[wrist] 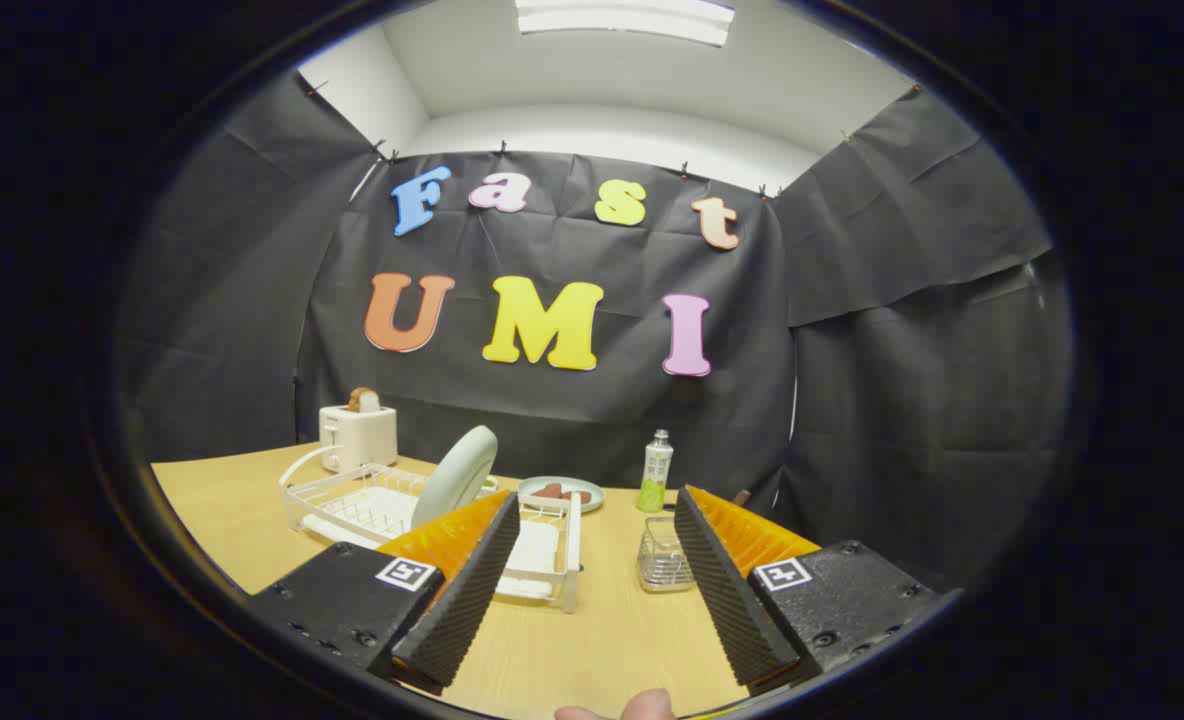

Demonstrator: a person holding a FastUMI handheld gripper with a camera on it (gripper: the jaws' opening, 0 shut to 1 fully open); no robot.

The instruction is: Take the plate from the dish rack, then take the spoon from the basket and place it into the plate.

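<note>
From the gripper view, my gripper hangs above the bench with its fingers spread wide and nothing between them. The plate stands on edge in the dish rack, just beyond my left finger, upright so I judge its rim is free to pinch. The basket sits beside my right finger; I cannot make out the spoon inside it. A toaster, a bottle and a small dish stand farther back. I hold the gripper level, aimed forward and slightly down; a fingertip shows below.
</note>
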